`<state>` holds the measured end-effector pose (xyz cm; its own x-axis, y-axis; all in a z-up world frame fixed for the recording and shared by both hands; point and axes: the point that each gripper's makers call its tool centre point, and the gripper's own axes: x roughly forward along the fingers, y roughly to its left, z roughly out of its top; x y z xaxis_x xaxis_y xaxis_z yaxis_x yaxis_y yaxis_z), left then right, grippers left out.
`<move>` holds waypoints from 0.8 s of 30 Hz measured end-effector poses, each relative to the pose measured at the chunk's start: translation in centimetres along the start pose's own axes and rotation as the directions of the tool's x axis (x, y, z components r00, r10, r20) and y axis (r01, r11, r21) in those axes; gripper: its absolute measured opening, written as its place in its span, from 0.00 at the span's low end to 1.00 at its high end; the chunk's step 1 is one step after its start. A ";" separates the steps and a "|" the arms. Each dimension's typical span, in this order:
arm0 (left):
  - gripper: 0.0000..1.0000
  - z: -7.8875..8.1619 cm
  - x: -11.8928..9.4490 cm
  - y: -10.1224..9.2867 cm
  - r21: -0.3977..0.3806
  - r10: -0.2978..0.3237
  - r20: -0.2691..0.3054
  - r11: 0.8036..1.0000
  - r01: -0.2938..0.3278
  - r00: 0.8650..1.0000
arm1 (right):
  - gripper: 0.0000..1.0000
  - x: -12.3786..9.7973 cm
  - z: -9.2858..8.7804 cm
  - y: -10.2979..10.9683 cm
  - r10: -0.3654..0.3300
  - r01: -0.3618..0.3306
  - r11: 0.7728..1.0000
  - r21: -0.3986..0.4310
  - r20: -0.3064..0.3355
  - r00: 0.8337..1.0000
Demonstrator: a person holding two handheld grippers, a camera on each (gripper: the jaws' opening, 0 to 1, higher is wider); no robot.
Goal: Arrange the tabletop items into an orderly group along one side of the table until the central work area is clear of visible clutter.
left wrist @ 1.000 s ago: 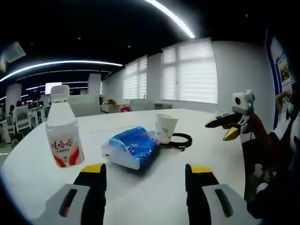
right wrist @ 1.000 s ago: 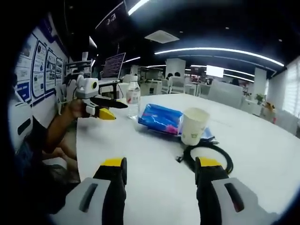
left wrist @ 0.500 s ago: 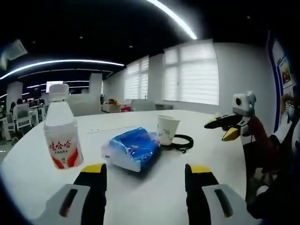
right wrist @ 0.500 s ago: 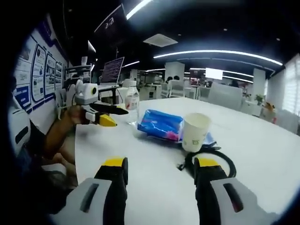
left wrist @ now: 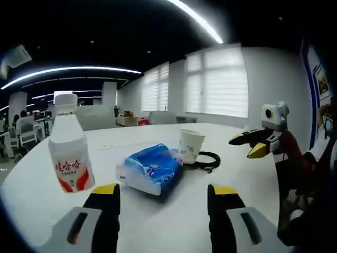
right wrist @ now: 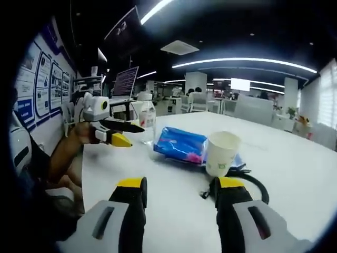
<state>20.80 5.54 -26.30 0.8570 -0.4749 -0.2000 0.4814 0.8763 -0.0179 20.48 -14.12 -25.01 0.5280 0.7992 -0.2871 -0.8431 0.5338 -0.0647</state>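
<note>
Four items are grouped near the middle of the white table [left wrist: 174, 232]: a bottle [left wrist: 67, 145] with a red-and-white label, a blue tissue pack [left wrist: 150, 167], a paper cup [left wrist: 190, 146] and a coiled black cable [left wrist: 208, 159]. In the left gripper view, the bottle stands upright to the left, apart from the tissue pack; the cup stands just behind the pack, with the cable touching or just beside the cup base.

The left gripper [left wrist: 164, 196] is held above the table with its jaws spread and nothing between them; the tissue pack lies just ahead of the gap. The right gripper [right wrist: 179, 191] is likewise held with jaws spread and empty; in its view the cup [right wrist: 220, 153] and the cable [right wrist: 251, 184] lie just beyond the right jaw.

No item appears to be gripped yet, so the step in hand is judged to be the first approach.

Recommended procedure:
- The tissue pack should be taken across its narrow width, with the jaws lowered squarely so that the soft wrapper is not snagged.
- The cup should be gripped lightly near its middle, since a paper wall will crush under pressure.
- The cable should be checked for contact with the cup before either is moved; a dragged loop could tip the cup.
- The bottle should be kept upright and gripped at the body, not the cap.
</note>
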 end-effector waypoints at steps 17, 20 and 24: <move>0.63 0.0 0.2 -0.3 0.007 -0.003 -0.002 1.000 0.003 1.000 | 0.45 0.7 0.3 0.2 0.005 -0.005 1.000 -0.006 0.000 1.000; 0.63 0.0 0.2 -0.3 0.006 -0.001 -0.001 1.000 0.001 1.000 | 0.45 0.8 0.4 0.1 0.006 -0.006 1.000 -0.004 0.002 1.000; 0.63 0.0 0.4 -0.3 0.009 0.000 -0.003 1.000 0.000 1.000 | 0.45 1.0 0.4 0.0 0.004 -0.004 1.000 -0.005 0.000 1.000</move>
<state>20.99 5.03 -26.40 0.8564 -0.4748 -0.2027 0.4832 0.8755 -0.0089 21.05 -13.20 -24.95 0.5248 0.8012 -0.2873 -0.8456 0.5294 -0.0682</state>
